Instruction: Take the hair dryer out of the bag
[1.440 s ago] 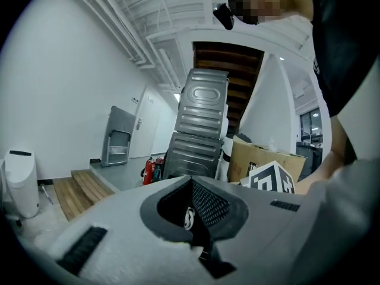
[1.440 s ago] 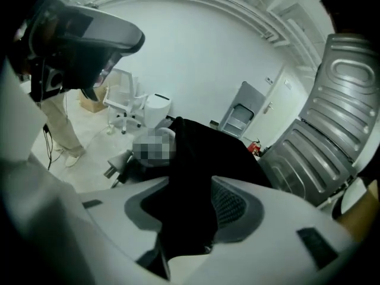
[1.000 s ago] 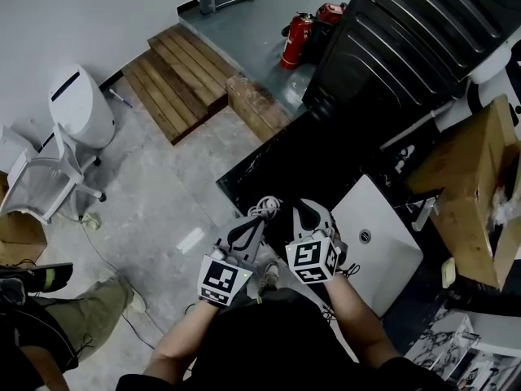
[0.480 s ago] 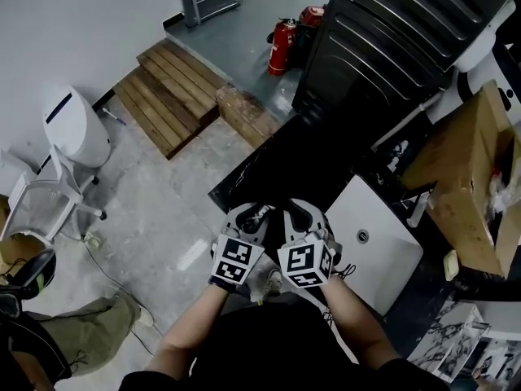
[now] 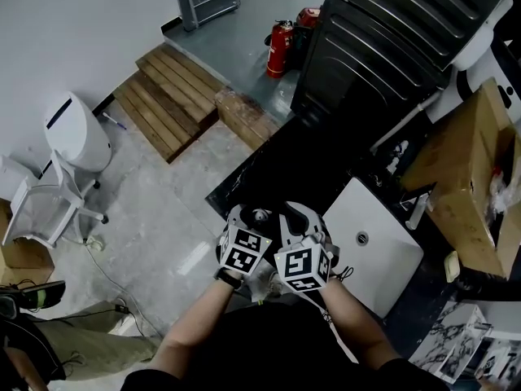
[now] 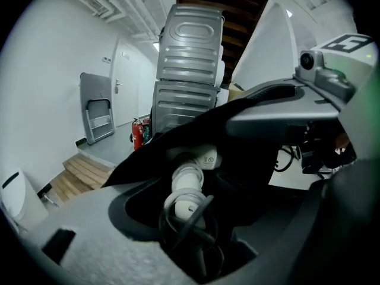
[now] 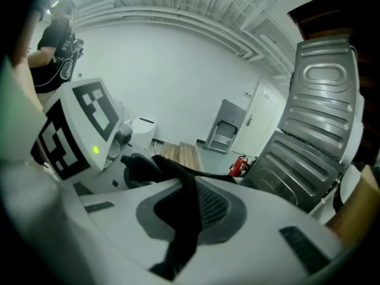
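The hair dryer (image 6: 187, 181) is not out yet. Its white body, with the cord looped round it, sits down in the mouth of the black bag (image 6: 261, 177), and only a small pale bit of it shows between the two grippers in the head view. The right gripper (image 7: 193, 212) has its fingers pressed together on a fold of the bag's black cloth at the rim, holding the mouth up and open. The left gripper (image 5: 251, 217) reaches into that mouth. Its fingers have just been opening and now stand spread, one on each side of the dryer and its cord, with no pad seen pressing on either. So what looks done is the opening of the bag and the reach in. What is left, as I judge it, is the whole of the taking — closing on the dryer, lifting it clear of the cloth with the cord following, and setting it down outside the bag. The loose loop of cord could catch on the rim as it comes.
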Demonstrator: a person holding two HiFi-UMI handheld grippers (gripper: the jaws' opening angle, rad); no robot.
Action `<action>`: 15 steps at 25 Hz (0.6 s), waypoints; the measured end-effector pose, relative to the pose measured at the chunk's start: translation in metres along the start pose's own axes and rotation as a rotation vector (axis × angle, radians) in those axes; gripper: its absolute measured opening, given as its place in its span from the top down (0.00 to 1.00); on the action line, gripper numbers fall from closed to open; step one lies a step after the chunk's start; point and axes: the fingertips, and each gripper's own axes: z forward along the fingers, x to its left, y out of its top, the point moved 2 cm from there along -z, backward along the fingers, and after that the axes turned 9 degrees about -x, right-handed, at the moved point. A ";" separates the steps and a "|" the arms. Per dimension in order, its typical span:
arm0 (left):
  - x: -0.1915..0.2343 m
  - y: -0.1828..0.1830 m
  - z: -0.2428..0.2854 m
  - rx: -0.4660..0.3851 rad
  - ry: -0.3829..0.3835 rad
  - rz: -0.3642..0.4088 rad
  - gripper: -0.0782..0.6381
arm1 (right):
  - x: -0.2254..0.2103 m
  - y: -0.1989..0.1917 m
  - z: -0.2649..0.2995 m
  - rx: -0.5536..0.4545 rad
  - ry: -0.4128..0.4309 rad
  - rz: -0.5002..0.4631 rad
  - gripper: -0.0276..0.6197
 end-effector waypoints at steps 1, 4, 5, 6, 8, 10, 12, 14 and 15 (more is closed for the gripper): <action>0.001 0.000 0.002 0.005 0.011 0.004 0.51 | 0.000 0.001 0.000 -0.003 0.001 0.002 0.93; 0.005 0.000 0.007 0.017 0.031 0.020 0.49 | -0.001 0.003 -0.001 -0.010 0.002 0.009 0.93; 0.005 -0.004 0.010 0.037 0.027 0.024 0.48 | -0.001 0.003 -0.001 -0.012 0.004 0.010 0.93; 0.005 -0.009 0.013 0.067 0.015 0.025 0.46 | -0.001 0.003 -0.002 -0.013 0.006 0.012 0.93; 0.003 -0.019 0.019 0.137 -0.017 0.009 0.42 | 0.000 0.002 -0.003 -0.012 0.012 0.013 0.93; 0.001 -0.026 0.023 0.199 -0.048 0.000 0.41 | 0.000 0.000 -0.003 -0.011 0.016 0.014 0.93; -0.001 -0.031 0.028 0.249 -0.075 0.011 0.41 | -0.001 -0.002 -0.004 -0.010 0.016 0.021 0.92; -0.002 -0.033 0.031 0.274 -0.086 0.039 0.42 | -0.002 -0.003 -0.004 -0.010 0.015 0.030 0.92; -0.001 -0.033 0.032 0.281 -0.089 0.057 0.42 | -0.002 -0.003 -0.004 -0.011 0.015 0.034 0.92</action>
